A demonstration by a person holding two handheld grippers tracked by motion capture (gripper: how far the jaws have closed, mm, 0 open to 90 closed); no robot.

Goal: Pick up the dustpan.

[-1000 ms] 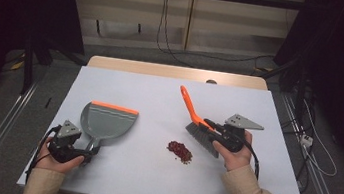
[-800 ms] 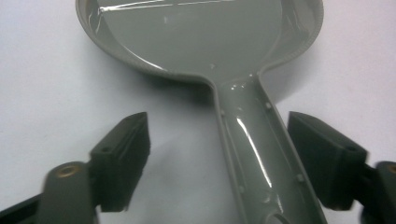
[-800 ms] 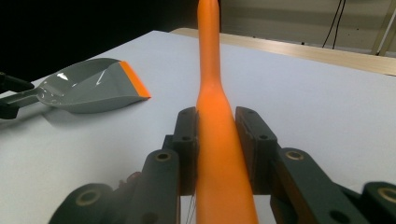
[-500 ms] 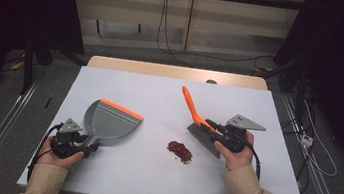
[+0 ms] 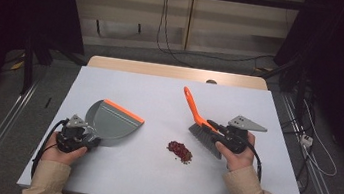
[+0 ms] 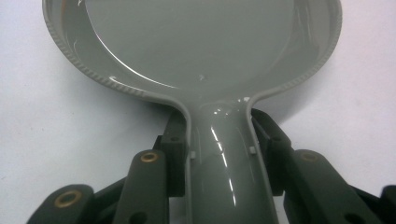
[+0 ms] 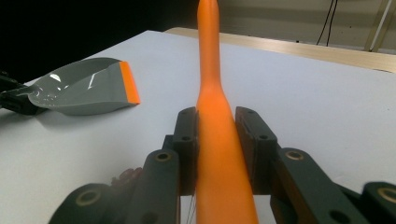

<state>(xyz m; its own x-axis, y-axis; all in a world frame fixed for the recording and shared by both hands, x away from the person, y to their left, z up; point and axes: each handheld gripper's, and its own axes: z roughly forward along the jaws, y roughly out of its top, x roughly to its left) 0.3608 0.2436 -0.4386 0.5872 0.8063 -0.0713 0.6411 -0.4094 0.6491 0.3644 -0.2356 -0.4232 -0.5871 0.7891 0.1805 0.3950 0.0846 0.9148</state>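
Nearest the person, the left gripper (image 5: 85, 138) was clamped on the grey dustpan's (image 5: 113, 122) handle, the pan lying on the desk (image 5: 160, 95) with its orange lip pointing right. The red crumb pile (image 5: 180, 151) sat between. The right gripper (image 5: 216, 132) was clamped on the orange-handled brush (image 5: 201, 126), whose handle tilted up and away.

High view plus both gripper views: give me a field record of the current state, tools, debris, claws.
dustpan: grey, orange lip, on the table, handle in left claw
brush: orange handle in right claw, bristles on the table
debris: small red pile lying between dustpan and brush, touching neither
swept: not yet
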